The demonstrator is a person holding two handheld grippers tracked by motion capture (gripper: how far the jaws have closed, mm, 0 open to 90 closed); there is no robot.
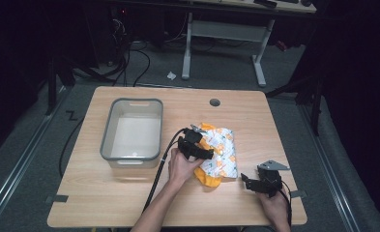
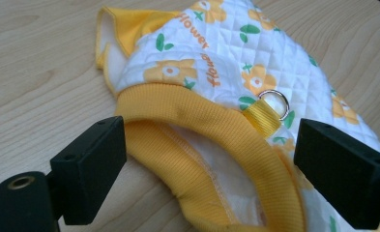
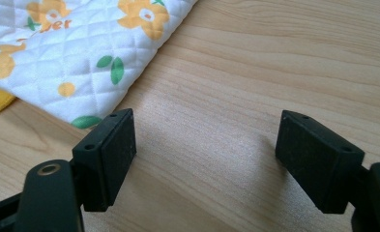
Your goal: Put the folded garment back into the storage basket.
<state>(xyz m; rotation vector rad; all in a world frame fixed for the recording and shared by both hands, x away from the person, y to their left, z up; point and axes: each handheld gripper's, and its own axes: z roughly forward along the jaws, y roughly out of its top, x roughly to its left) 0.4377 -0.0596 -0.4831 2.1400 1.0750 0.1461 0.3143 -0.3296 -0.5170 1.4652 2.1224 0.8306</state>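
A small quilted garment (image 1: 219,152), white with orange flowers and yellow ribbed trim, is seen from the high view lying flat on the wooden table (image 1: 129,193), right of a grey plastic bin (image 1: 132,129) and below a round cable hole (image 1: 214,102). From that height its make is hard to judge; a pet vest is suggested, though this cannot be confirmed. Detail lost from above is supplied by the left gripper view: the yellow ribbed collar (image 2: 202,145) is shown as an open loop, a metal D-ring (image 2: 274,102) is held in a yellow webbing tab just behind it, and the word "Flower" is printed in orange on the quilting. The left gripper (image 1: 197,147) is placed over the garment's near left part, its jaws spread wide; the collar lies between them, the left pad just beside the rib and the right pad close to the D-ring side, with nothing clamped. Whether a pad brushes the fabric cannot be told. The right gripper (image 1: 262,182) is seen from above near the table's front right edge, apart from the garment. In the right gripper view its jaws stand released over bare wood (image 3: 216,121), and the garment's quilted corner (image 3: 81,63) lies beyond the left pad, not between the fingers.
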